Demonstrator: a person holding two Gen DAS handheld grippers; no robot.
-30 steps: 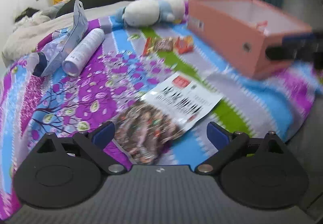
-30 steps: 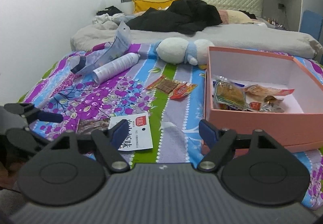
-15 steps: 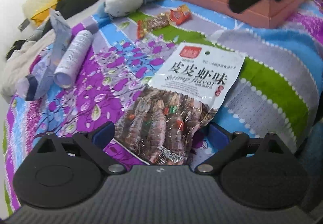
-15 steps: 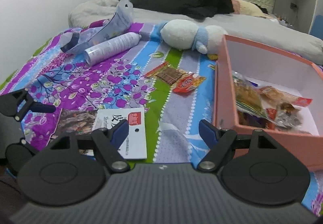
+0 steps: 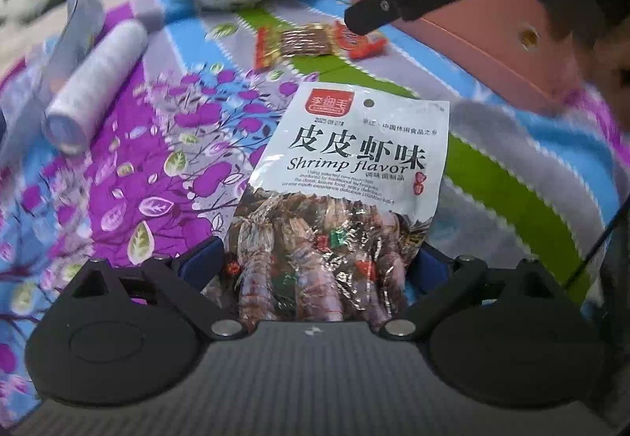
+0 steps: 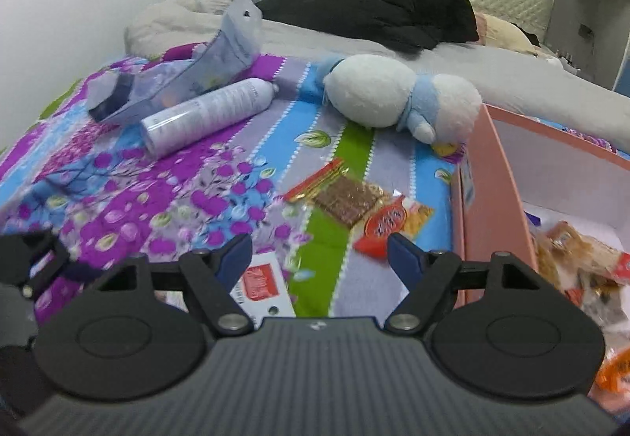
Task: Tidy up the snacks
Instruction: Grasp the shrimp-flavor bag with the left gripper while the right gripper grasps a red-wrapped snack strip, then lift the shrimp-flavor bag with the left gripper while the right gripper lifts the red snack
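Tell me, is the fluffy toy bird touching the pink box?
Cannot tell. In the right wrist view the plush bird lies right beside the pink box corner, but no clear gap or contact shows.

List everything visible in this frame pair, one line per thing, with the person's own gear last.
shrimp snack bag: 1, white and brown, flat on the bedspread between the left fingers
small snack packets: 2, red and brown, beside the box
box: 1, pink, snacks inside
spray can: 1, white, lying down
clear pouch: 1, behind the can
plush toy: 1, white and blue
black clothing: 1 pile, far end
bedspread: 1, floral, striped
left hand-held gripper: open, astride the bag
right hand-held gripper: open, empty
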